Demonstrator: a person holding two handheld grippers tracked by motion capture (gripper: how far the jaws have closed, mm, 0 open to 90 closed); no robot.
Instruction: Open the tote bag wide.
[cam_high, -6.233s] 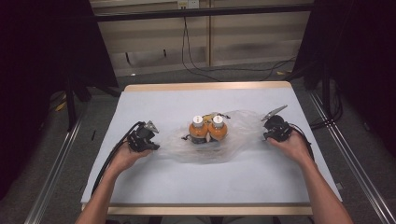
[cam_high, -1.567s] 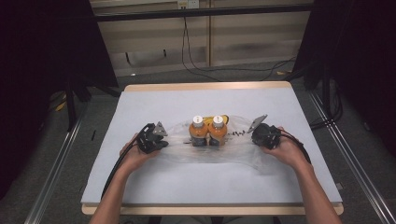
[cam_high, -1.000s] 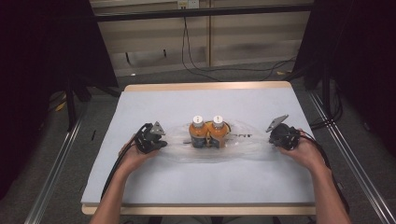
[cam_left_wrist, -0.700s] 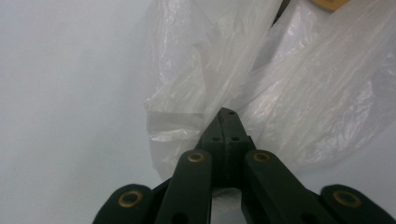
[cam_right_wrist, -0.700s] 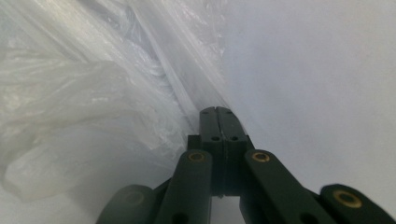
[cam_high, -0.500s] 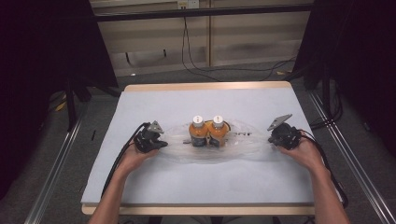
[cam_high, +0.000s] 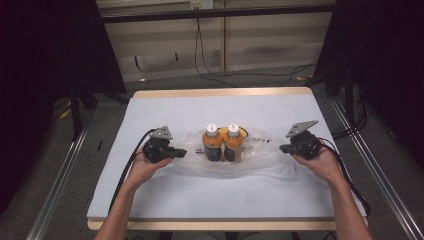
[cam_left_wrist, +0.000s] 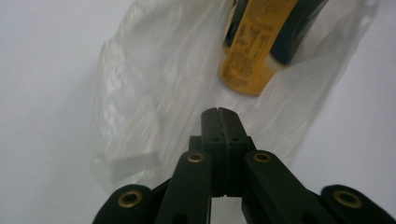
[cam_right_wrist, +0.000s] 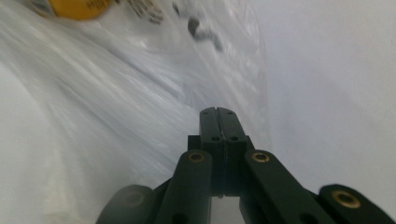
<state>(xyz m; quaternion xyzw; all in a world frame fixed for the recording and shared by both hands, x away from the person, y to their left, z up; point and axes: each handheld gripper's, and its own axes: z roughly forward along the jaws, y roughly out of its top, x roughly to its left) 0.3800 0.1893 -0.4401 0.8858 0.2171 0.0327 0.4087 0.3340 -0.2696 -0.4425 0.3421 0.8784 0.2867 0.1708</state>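
In the middle of the high view, on the pale table (cam_high: 165, 200), lies one clear plastic bag (cam_high: 260, 160) with two orange bottles (cam_high: 222, 143) standing side by side on it, each with a white cap. The left gripper (cam_high: 176, 152) sits at the bag's left end and the right gripper (cam_high: 284, 148) at its right end, one in each of the person's two hands, both low at the plastic.

In the left gripper view, the two black jaws of the left gripper (cam_left_wrist: 219, 111) are pressed together at the centre, with the bag's edge (cam_left_wrist: 154, 98) around their tips; whether film is pinched cannot be told. One orange bottle (cam_left_wrist: 254, 46) stands at the upper right.

In the right gripper view, the right gripper (cam_right_wrist: 217, 110) also has its two jaws closed tight, on the crinkled bag (cam_right_wrist: 116, 102) that spreads across the left and centre. An orange bottle bottom (cam_right_wrist: 74, 7) peeks in at the upper left.
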